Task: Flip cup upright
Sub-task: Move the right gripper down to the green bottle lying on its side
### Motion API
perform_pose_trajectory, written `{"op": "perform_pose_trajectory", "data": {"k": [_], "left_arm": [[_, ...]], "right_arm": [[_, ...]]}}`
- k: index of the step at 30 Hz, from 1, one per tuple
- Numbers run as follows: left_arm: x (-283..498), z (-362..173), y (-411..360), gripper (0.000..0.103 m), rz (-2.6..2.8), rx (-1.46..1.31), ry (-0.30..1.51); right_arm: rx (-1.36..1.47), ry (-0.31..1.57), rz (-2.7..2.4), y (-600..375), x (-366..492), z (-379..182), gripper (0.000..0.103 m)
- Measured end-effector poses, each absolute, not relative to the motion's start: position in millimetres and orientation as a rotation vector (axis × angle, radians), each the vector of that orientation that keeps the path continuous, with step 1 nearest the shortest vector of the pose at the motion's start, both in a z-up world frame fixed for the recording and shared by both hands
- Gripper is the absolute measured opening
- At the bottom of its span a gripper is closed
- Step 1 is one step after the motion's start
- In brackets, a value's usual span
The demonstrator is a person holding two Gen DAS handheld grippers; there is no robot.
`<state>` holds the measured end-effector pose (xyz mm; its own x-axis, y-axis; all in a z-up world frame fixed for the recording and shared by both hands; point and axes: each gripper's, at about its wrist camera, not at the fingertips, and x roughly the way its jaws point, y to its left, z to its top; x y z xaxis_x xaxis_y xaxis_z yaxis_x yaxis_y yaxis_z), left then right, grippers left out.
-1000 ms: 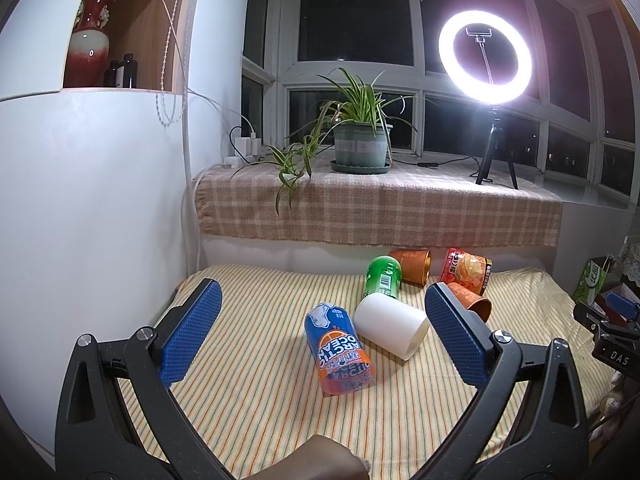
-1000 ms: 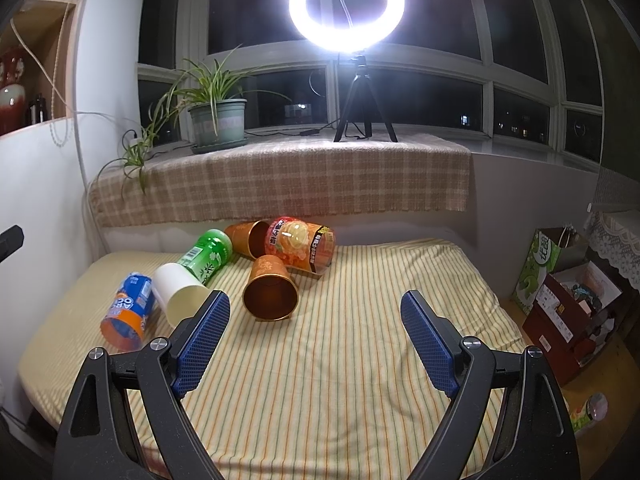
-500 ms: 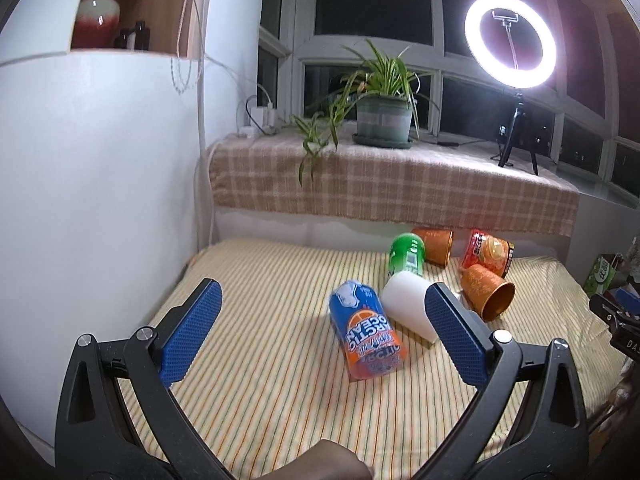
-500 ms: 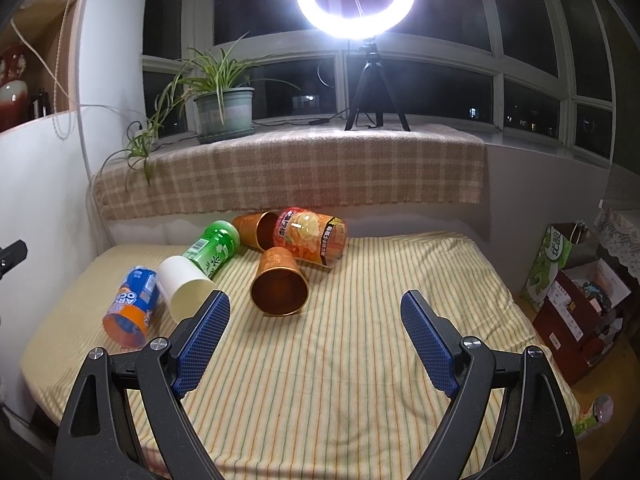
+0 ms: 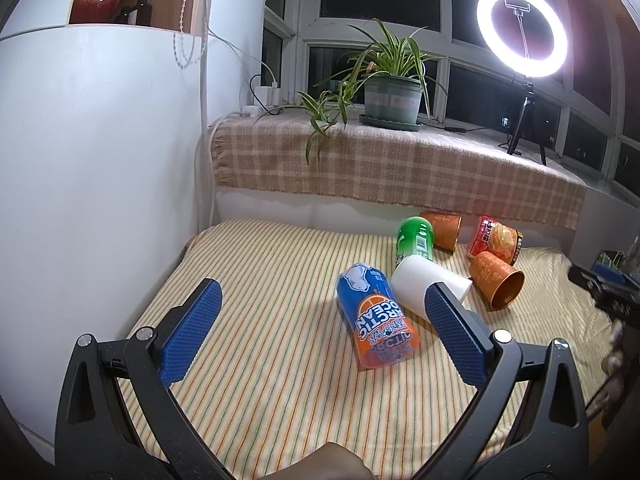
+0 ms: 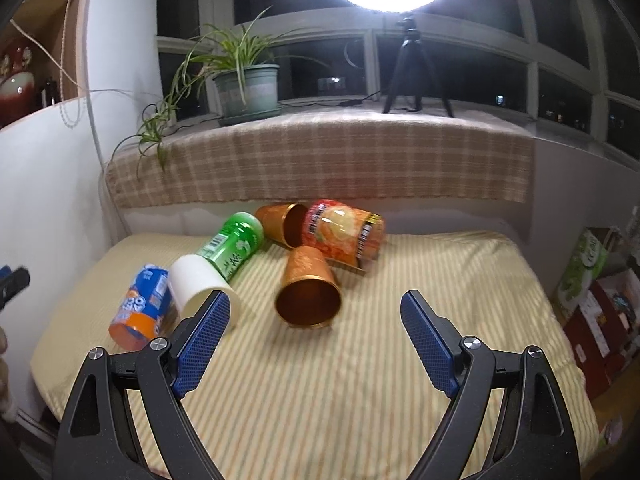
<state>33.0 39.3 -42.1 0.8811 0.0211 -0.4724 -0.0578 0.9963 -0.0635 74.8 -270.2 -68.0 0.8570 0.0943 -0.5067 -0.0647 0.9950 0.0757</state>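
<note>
Several cups lie on their sides on the striped cloth (image 6: 360, 380). A copper cup (image 6: 307, 292) lies with its mouth toward the right wrist camera; it also shows in the left wrist view (image 5: 496, 285). A white cup (image 5: 428, 287) lies beside a blue-orange cup (image 5: 376, 316); both show in the right wrist view, white (image 6: 200, 284) and blue-orange (image 6: 142, 308). A green cup (image 6: 234, 247), a second copper cup (image 6: 280, 225) and a red-orange cup (image 6: 344, 234) lie behind. My left gripper (image 5: 320, 332) is open just short of the blue-orange cup. My right gripper (image 6: 316, 340) is open just short of the copper cup.
A white cabinet wall (image 5: 100, 180) bounds the left side. A checked-cloth ledge (image 6: 320, 160) behind holds a potted plant (image 6: 248, 88) and a ring light on a tripod (image 6: 404, 72). Boxes (image 6: 592, 280) stand right of the bed edge.
Both grippers have moved forward and lower toward the cups, which now look larger. The right wrist view has tilted down. No cup has moved.
</note>
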Motion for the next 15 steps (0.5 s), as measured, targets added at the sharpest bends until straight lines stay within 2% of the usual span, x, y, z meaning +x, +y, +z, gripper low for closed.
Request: {"op": "perform_pose_trajectory", "data": {"k": [15], "left_arm": [[35,-54,61,0.103,0.090,-0.079,0.509]], "right_arm": [[0.054,0.706,0.253,-204,195,-76,0.087]]}}
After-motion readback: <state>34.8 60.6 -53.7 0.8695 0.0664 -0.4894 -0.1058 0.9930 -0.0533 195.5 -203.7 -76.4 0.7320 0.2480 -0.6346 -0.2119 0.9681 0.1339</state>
